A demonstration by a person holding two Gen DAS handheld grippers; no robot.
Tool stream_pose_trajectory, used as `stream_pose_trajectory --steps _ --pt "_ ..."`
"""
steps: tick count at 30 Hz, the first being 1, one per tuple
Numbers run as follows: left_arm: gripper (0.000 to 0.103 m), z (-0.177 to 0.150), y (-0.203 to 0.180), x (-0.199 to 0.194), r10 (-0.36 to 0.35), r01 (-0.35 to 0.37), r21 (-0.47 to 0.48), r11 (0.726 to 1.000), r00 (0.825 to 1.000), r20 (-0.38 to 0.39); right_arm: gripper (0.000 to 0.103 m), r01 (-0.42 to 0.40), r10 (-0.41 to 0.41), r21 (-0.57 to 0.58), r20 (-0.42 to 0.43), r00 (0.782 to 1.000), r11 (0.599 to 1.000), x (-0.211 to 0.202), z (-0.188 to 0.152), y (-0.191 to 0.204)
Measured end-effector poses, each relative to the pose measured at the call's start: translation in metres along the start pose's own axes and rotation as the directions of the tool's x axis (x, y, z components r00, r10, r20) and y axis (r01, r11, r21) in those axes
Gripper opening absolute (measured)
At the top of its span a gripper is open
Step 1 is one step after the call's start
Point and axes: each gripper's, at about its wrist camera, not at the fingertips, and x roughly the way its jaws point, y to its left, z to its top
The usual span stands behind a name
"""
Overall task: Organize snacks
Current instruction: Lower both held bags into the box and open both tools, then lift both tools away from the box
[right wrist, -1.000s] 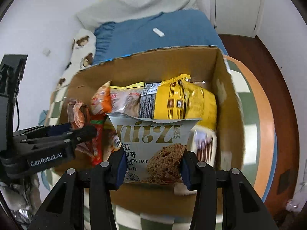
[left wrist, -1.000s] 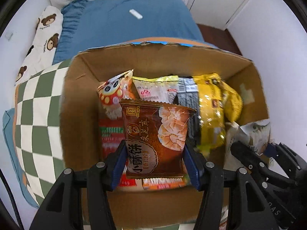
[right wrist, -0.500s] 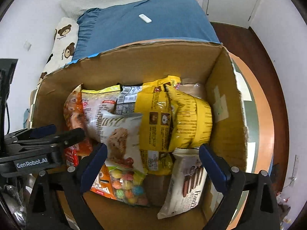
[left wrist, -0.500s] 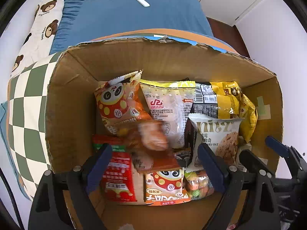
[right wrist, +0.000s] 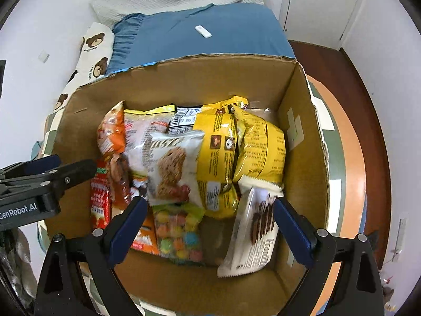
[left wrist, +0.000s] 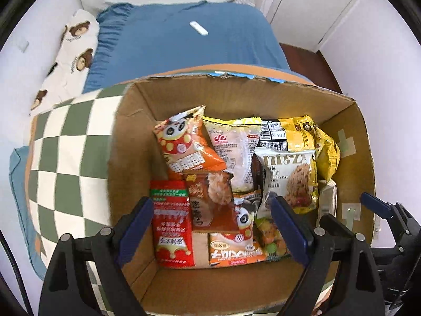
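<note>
Cardboard box [left wrist: 131, 158], open-topped, on a green-and-white checked cloth [left wrist: 65, 144]; holds all snacks. Brown biscuit packet [left wrist: 210, 200]: glossy, pastry photo; lies flat, long axis running near-to-far, overlapping the red packet [left wrist: 171, 223] at its left. White oat-cookie packet [right wrist: 171, 168]: cookie picture, lettered top edge toward the far wall, propped on the yellow bag [right wrist: 236, 152]. Left claw [left wrist: 213, 231]: spread, empty, above the near edge. Right claw [right wrist: 208, 231]: spread, empty, likewise.
</note>
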Motion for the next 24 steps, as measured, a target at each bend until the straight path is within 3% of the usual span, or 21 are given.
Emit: stream_pose_trajectory --steps 12,24 --pt "0.091 -0.051 -0.001 -0.060 0.003 -0.003 0.001 1.000 0.989 0.150 0.098 0.001 0.002 -0.026 0.106 0.994 1.000 -0.052 -0.045 0.008" --pt "0.091 -0.113 -0.010 -0.124 0.053 -0.064 0.024 0.998 0.945 0.323 0.098 0.031 -0.020 -0.040 0.254 0.967 0.999 -0.120 -0.097 0.012"
